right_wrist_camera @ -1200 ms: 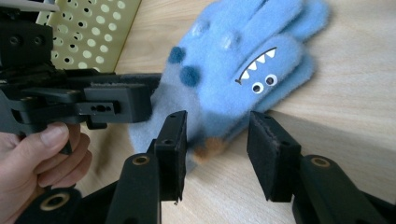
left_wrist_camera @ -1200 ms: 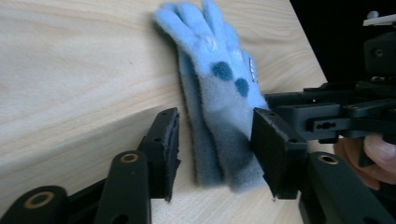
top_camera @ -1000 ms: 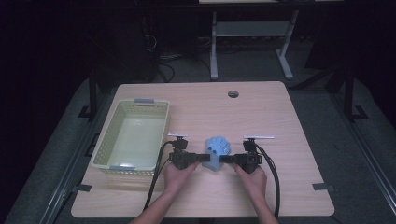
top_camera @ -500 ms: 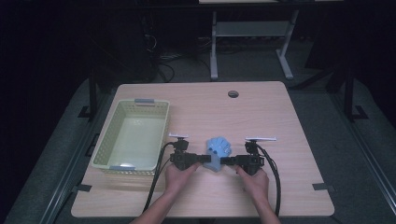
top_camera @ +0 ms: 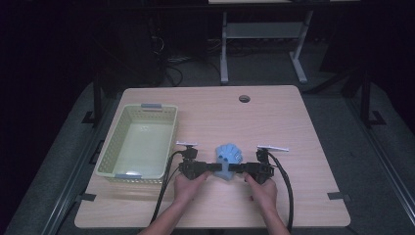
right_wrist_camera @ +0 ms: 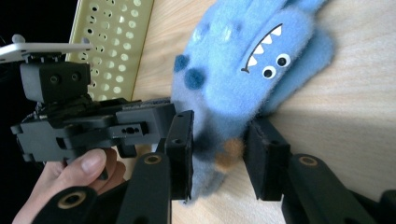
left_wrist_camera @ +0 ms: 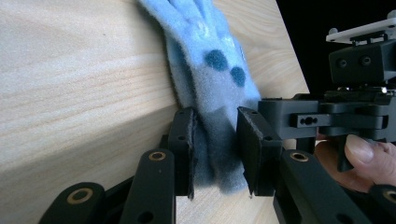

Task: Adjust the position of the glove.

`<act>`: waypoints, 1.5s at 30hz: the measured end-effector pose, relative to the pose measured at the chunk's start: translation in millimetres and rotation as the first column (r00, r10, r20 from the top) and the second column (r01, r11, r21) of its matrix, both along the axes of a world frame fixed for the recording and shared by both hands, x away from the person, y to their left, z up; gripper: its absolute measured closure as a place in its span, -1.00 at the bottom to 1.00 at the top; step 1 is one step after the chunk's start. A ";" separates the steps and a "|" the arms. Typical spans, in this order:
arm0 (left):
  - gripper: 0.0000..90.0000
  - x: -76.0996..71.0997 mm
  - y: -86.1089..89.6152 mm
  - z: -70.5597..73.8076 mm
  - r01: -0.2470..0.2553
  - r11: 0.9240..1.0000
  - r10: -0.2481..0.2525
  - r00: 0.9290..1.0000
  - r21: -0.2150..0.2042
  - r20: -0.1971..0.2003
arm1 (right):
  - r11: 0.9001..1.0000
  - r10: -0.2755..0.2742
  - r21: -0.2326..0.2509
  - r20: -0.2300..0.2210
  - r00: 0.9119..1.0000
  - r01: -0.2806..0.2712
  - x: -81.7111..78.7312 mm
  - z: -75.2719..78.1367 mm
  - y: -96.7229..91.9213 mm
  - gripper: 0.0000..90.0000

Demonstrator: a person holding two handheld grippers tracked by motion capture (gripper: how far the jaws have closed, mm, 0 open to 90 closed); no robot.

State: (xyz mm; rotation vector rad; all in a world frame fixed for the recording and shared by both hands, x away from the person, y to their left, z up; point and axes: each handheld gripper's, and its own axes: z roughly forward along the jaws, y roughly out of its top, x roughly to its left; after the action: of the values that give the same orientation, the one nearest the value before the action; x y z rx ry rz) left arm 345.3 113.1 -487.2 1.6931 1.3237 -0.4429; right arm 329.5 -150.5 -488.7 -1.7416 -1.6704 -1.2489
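While both grippers meet at the near middle of the table [top_camera: 293, 127], a blue plush toy [top_camera: 229, 155] lies between them, its lower end reaching into both pairs of jaws. The left gripper [left_wrist_camera: 215, 156] has just been closing, and its jaws now press on the toy's grey-blue end from either side, the spotted body running away beyond the tips. The right gripper [right_wrist_camera: 219, 154] has also just been closing; the toy's lower end sits between its jaws, against the left one, while a gap shows at the right one, so a firm grip cannot be told. Beyond the right gripper's jaws the toy's toothed face points away. A pale yellow basket [top_camera: 108, 155] stands well apart, outside the left gripper.
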 end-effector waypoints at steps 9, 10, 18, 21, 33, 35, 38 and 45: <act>0.52 -2.2 -3.5 -3.9 0.001 0.999 -0.002 1.000 -0.042 -0.021 | 1.000 -0.029 -0.005 0.015 0.999 0.029 2.4 -3.9 -0.4 0.62; 0.52 -2.1 -4.2 -4.3 0.003 0.999 -0.005 1.000 -0.046 -0.023 | 1.000 -0.031 0.002 0.013 0.999 0.031 2.6 -4.5 -0.7 0.64; 0.57 1.7 -4.6 -9.6 0.005 0.996 -0.011 0.998 -0.094 -0.064 | 0.999 -0.029 -0.011 0.056 0.998 0.030 2.6 -2.8 -3.5 0.73; 0.58 2.5 -4.7 -10.8 0.008 0.994 -0.015 0.998 -0.111 -0.068 | 1.000 -0.025 -0.008 0.071 0.997 0.025 2.0 -1.4 -5.0 0.75; 0.59 2.8 -7.7 -6.7 0.020 0.993 -0.027 0.998 -0.120 -0.055 | 1.000 -0.019 -0.018 0.099 0.995 0.021 0.8 7.4 -7.4 0.78; 0.59 3.2 -7.9 -4.2 0.022 0.992 -0.028 0.998 -0.123 -0.051 | 1.000 -0.020 -0.012 0.103 0.994 0.022 0.9 9.3 -7.9 0.78; 0.59 4.3 -8.6 0.6 0.026 0.992 -0.032 0.999 -0.125 -0.041 | 1.000 -0.027 -0.005 0.114 0.993 0.028 0.7 13.4 -8.6 0.78; 0.59 5.3 -10.2 12.3 0.046 0.990 -0.048 0.999 -0.130 -0.012 | 1.000 -0.023 -0.005 0.146 0.989 0.024 0.2 25.2 -10.8 0.78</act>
State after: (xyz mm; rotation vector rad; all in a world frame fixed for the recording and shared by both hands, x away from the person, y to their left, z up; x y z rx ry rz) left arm 350.5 102.9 -475.0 1.6177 1.2408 -0.5582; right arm 329.7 -161.2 -463.5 -1.7143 -1.7405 -1.4135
